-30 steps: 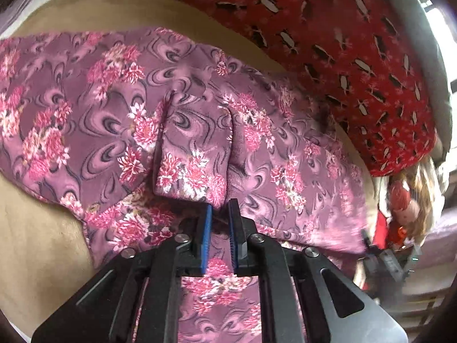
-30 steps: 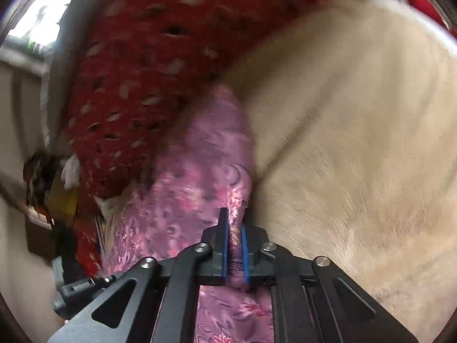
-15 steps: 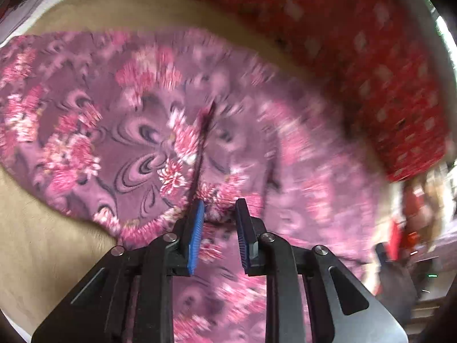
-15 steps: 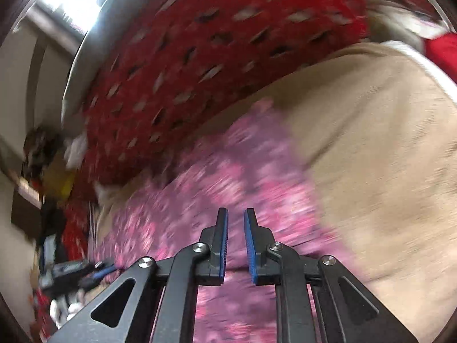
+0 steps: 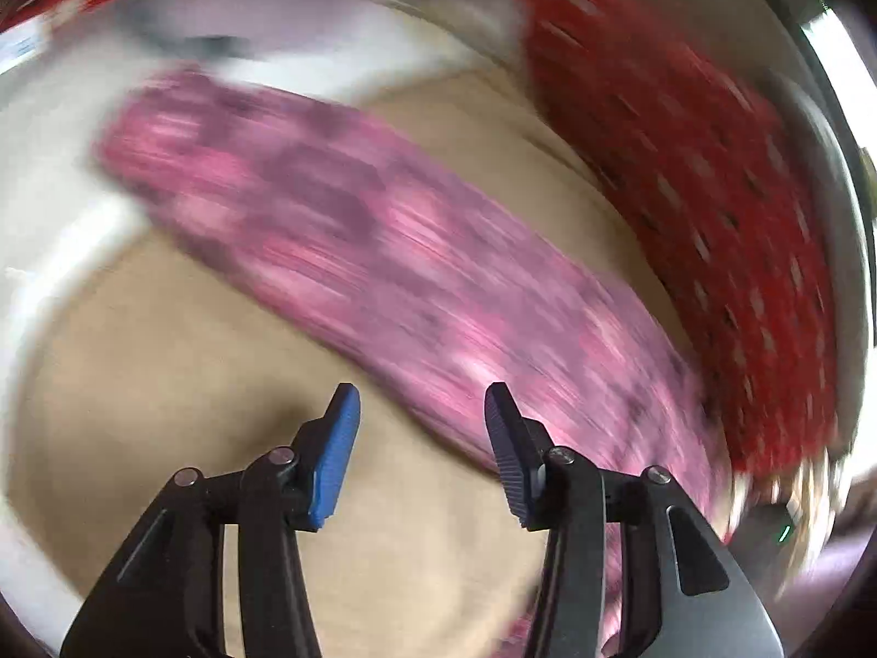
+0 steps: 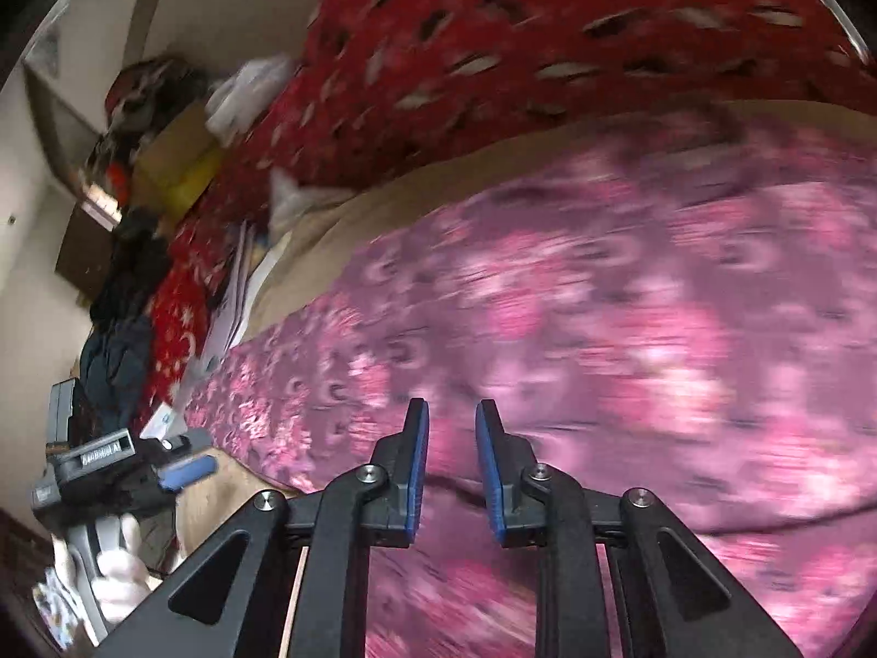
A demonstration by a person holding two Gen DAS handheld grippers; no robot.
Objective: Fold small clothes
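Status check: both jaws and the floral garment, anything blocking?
Left gripper jaws opening, nothing between them. Right gripper jaws opening, empty. Pink floral garment lying free on the tan blanket. Red patterned bedding alongside, not in the way.

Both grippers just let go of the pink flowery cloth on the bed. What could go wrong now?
1. The pink flowery cloth lies loose on the tan blanket, so its fold might slip open.
2. The left gripper and right gripper are opening above it, and a fingertip might snag the cloth.
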